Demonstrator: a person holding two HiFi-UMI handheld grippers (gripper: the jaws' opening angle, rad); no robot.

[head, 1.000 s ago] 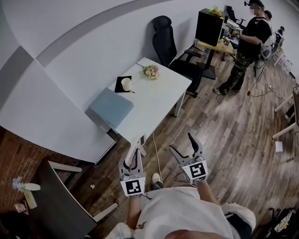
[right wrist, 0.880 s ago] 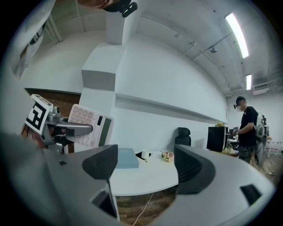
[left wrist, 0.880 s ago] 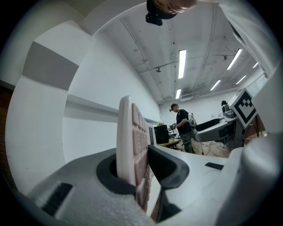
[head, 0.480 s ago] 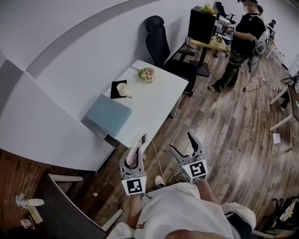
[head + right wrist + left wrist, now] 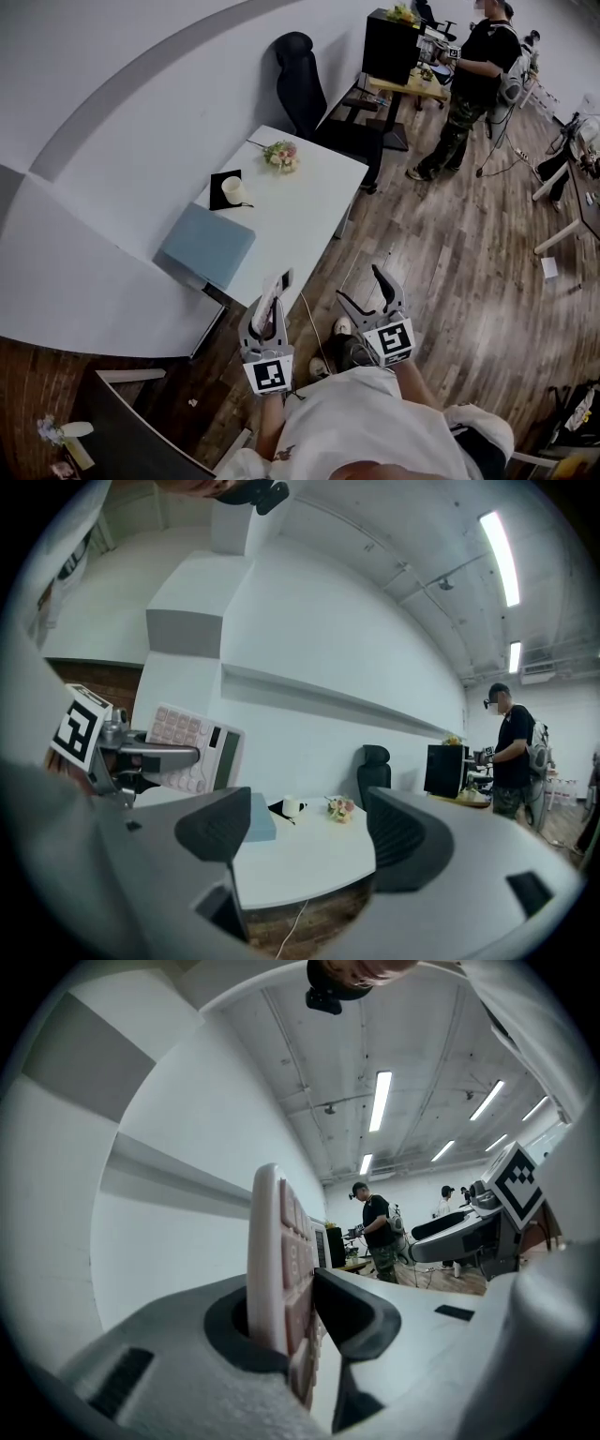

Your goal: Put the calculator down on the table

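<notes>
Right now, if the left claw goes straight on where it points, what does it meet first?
Probably the white wall: the left claw, holding the calculator, seems to point above the table. Depth is unclear.

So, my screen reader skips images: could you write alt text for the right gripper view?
The right gripper, open and empty, faces a white table bearing a blue box, a cup and flowers. At left, the left gripper grips a pink calculator.

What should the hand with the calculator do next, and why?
Probably carry the calculator forward until it is over the white table. The left gripper is shut on it, but in the head view it seems to hang over the wooden floor, short of the table's near end, so letting go now would drop it.
</notes>
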